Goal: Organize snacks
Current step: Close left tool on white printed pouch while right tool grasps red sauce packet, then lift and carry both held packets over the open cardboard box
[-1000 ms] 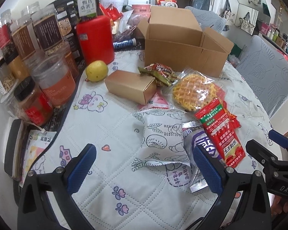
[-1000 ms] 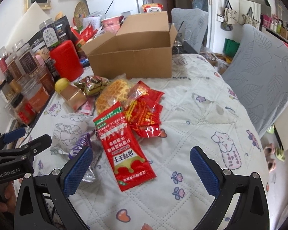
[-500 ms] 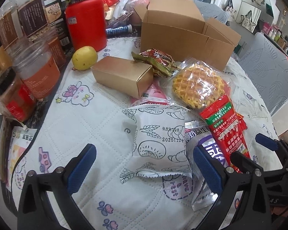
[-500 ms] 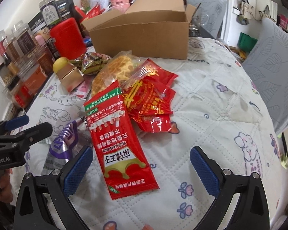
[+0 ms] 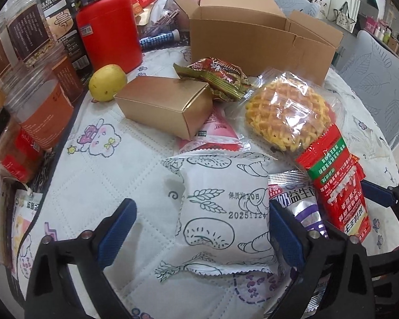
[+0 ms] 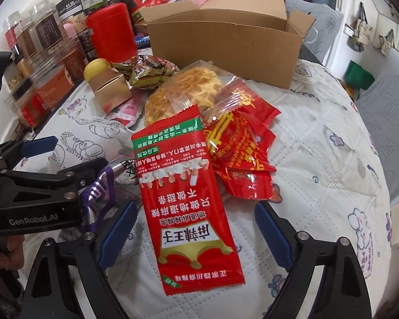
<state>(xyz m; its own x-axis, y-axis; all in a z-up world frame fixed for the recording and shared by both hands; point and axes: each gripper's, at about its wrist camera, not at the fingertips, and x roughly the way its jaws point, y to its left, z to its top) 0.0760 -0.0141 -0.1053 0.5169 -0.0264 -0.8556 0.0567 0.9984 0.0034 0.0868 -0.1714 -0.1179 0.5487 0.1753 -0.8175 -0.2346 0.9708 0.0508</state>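
So from the left wrist cam, the left gripper [image 5: 199, 228] has its blue pads spread wide, sitting either side of a puffy white packet [image 5: 223, 212] with doodle drawings on it, not squeezing it as far as I can see. A silver and purple pouch [image 5: 300, 207] lies right against the right-hand pad, partly under a long red sachet [image 5: 335, 180]. Further back there's a gold box [image 5: 165, 103], a lemon [image 5: 107, 82] beside it, a bagged waffle [image 5: 287, 111], a crinkly red-green wrapper [image 5: 218, 75] and the open cardboard box [image 5: 252, 37]. Jars [image 5: 37, 106] and a red canister [image 5: 109, 32] crowd the left edge of the quilted tablecloth [image 5: 114, 164]. Over on the right wrist cam, the right gripper [image 6: 192, 236] is also wide open, straddling the lower half of that red sachet [image 6: 188, 186], which lies flat on the cloth. A heap of shiny red packets [image 6: 242, 143] overlaps its upper right side, and the waffle [image 6: 186, 90] pokes out behind. The left gripper [image 6: 58, 156] juts in from the left, close to the sachet's edge, with the purple pouch [image 6: 98, 194] under it.
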